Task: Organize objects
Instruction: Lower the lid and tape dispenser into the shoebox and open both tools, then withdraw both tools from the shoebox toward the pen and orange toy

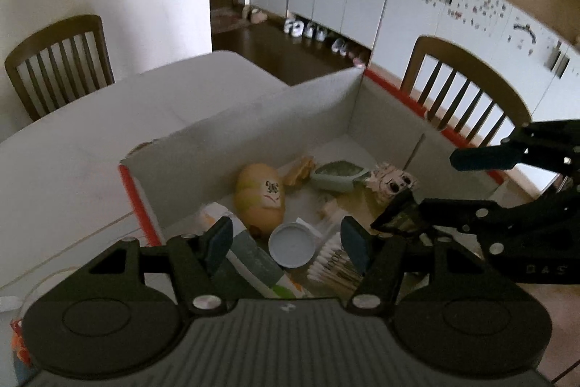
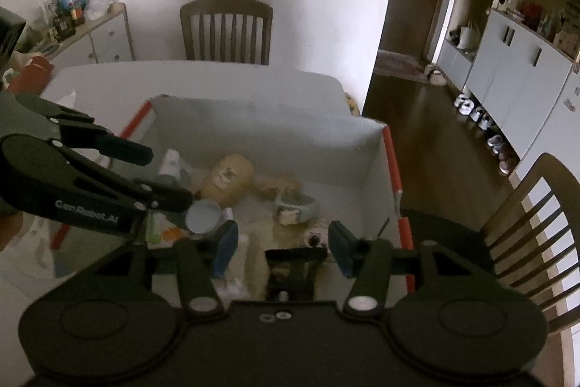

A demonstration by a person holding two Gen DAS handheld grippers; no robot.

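Left wrist view: left gripper [image 1: 286, 240] hangs over the near end of the box [image 1: 253, 118], jaws apart, nothing between the pads. Box is white cardboard with red edging, sits on the white table [image 1: 72, 140]. Inside the box: tan plush toy [image 1: 259, 200] with a drawn face, roughly centre; grey-blue round lid [image 1: 293, 245] just below it, near the gripper; a tube [image 1: 250, 260] lying at the left, partly behind the left finger; a pack of cotton swabs [image 1: 331, 262] at the right of the lid; a pale green scoop-shaped item [image 1: 335, 176] further back; a small dog-faced toy [image 1: 389, 182] beside that. Right gripper [image 1: 427, 184] comes in from the right edge, over the box's right side, jaws apart, empty. Two wooden chairs behind the table.

Right wrist view: right gripper [image 2: 282, 247] over the near right part of the box [image 2: 362, 147], jaws parted, pads not pressing on anything. Below them a dark item I can't identify. Left gripper [image 2: 163, 176] enters from the left, jaws apart, empty, its lower finger just above the round lid [image 2: 203, 214]. Plush toy [image 2: 228, 175] mid-box, tube [image 2: 170, 164] to its left, green scoop-shaped item [image 2: 301, 209] to its right. Picture is blurred.
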